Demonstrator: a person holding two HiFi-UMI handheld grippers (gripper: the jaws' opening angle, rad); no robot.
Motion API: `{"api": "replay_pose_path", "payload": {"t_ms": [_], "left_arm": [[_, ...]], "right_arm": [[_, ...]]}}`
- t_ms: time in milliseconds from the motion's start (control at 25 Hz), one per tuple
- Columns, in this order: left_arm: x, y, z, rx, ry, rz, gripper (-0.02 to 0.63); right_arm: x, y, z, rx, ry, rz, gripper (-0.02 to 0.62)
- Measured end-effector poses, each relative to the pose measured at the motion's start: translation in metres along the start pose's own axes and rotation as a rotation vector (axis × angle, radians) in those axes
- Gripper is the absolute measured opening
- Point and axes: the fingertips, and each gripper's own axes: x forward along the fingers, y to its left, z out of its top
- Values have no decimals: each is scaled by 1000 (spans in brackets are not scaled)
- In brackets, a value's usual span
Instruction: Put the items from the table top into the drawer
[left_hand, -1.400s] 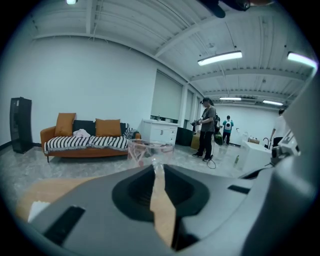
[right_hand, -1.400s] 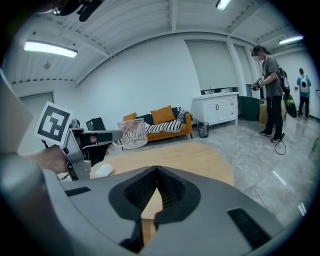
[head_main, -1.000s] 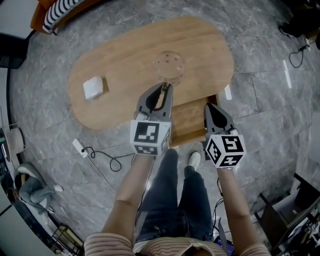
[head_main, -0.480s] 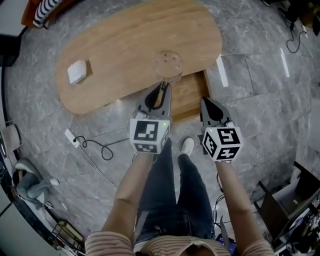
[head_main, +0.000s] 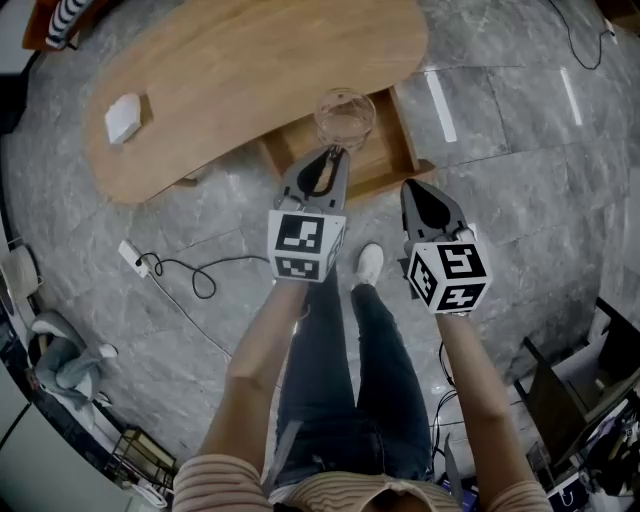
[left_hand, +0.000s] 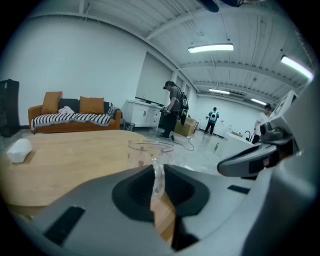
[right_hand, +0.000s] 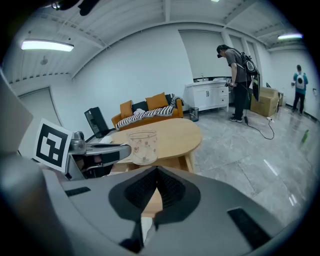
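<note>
A clear glass cup (head_main: 345, 115) with small printed flowers hangs above the open wooden drawer (head_main: 398, 160) at the oval table's (head_main: 230, 70) near edge. My left gripper (head_main: 332, 152) is shut on the cup's near wall. In the left gripper view the glass wall (left_hand: 158, 176) stands pinched between the jaws of the left gripper (left_hand: 156, 172). In the right gripper view the cup (right_hand: 142, 145) hangs off the left gripper's tip (right_hand: 120, 150). My right gripper (head_main: 415, 188) is shut and empty, beside the drawer's right end. A white folded item (head_main: 124, 117) lies at the table's left end.
A power strip with a cable (head_main: 135, 258) lies on the grey stone floor left of my legs. My shoe (head_main: 368, 265) is just short of the drawer. An orange sofa (left_hand: 75, 117) and several people (left_hand: 172, 107) are far behind the table.
Both grippers have drawn back from over the table top and sunk. The cup has gone with the left gripper and now hangs over the open drawer.
</note>
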Motion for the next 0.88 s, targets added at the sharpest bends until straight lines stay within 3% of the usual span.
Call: {"api": "replay_pose_path", "payload": {"t_ms": [400,880], "left_arm": [[42,-23,-68,17,68,-33,49],[102,-36,-122,-33,128,-19,49]], "right_arm": [[8,-23,-58,11,52,13,9],[39,-48,-107,51,99,12,9]]}}
